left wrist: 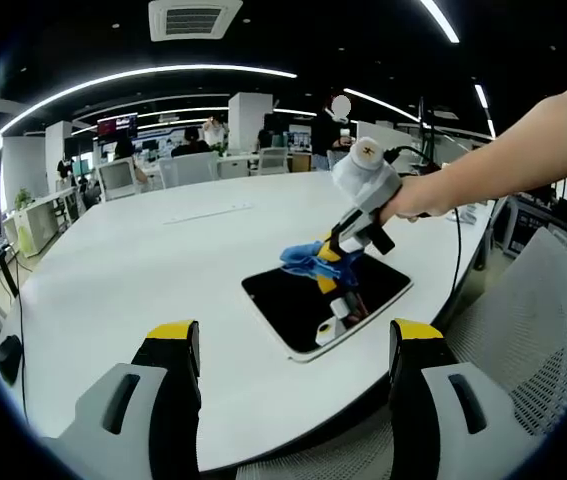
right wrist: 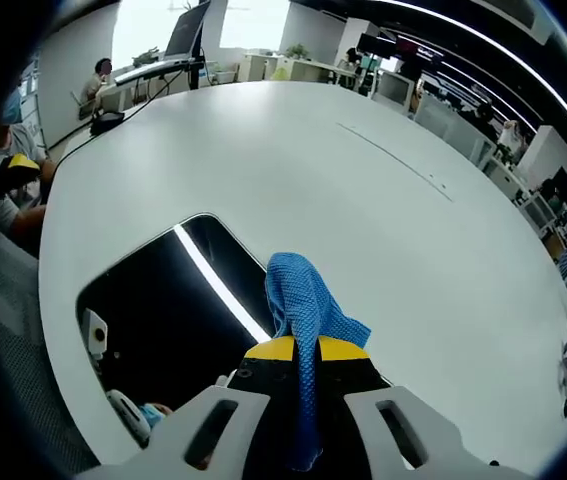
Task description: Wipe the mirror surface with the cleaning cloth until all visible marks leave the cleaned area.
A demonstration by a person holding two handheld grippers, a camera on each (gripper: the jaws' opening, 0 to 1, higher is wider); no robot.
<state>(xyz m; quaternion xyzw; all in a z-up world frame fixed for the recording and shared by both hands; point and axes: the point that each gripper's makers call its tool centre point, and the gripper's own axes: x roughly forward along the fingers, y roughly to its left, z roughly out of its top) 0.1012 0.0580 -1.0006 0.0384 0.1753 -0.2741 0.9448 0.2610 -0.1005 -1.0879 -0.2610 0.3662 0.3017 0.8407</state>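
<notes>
On the big white oval worktop (left wrist: 113, 270) lies the dark rectangular mirror (left wrist: 298, 300), near its edge. The right claw (right wrist: 306, 352) pinches a blue knitted cleaning cloth (right wrist: 303, 300) against the glass. The left claw (left wrist: 293, 345) hangs spread, nearer, holding nothing.
</notes>
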